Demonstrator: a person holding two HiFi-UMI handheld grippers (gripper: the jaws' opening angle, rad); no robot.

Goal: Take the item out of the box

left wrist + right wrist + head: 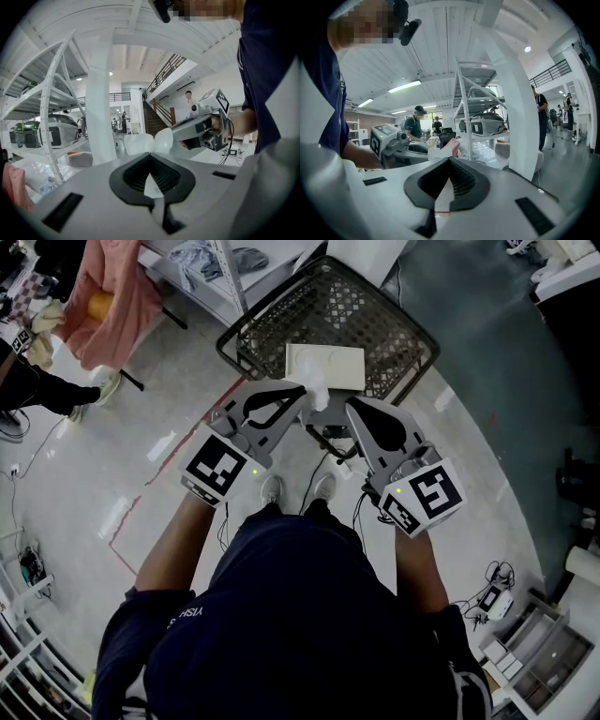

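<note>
L claw [300,397] is pinching a thin, white, crinkly item [317,388], jaws shut on its sheet-like edge. R claw [351,409] is nipping the same item, w/ a red line showing on the strip betw. its jaws. Item is bunching up just past both tips, pointing toward the flat white box [324,366], which is lying ahead in a black wire-mesh basket [375,306].

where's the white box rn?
Head view, top centre: the white box lies inside the black wire basket, just beyond the left gripper.
</note>
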